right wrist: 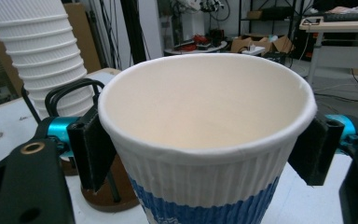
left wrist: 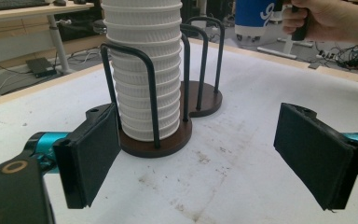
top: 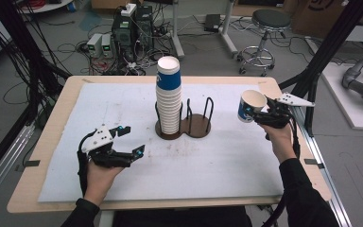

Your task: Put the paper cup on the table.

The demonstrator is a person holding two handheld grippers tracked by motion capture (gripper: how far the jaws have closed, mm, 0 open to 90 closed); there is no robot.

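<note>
**Cup held at right, stack and free holder slot at approx. 9 o'clock from it**

At the left of the high view, the left gripper (top: 131, 140) is seen low over the white mat (top: 123, 109), its jaws spread wide and nothing between them. In the left gripper view the cup stack (left wrist: 142, 70) is found at 12 o'clock from its pads (left wrist: 91, 158), well apart.

In the centre, the stack (top: 168, 97) stands upright in the left ring of the wooden holder (top: 184, 128); the right ring, w/ its black wire hoops (top: 208, 111), is empty.

At the right, a single blue-white cup (top: 251, 106) is pinched by the right gripper (top: 260, 111), well above the mat. The pads (right wrist: 91, 149) are pressed on both sides of the wall, just under the rim. The cup's long axis is tilted, mouth toward approx. 1 o'clock in the high view.

The stack top lies at approx. 10 o'clock from the cup and higher; the empty ring at approx. 8 o'clock and lower. The right hand is clearly the nearer one. Probably the cup must be carried to the left, and its axis brought upright before it is set down.
</note>
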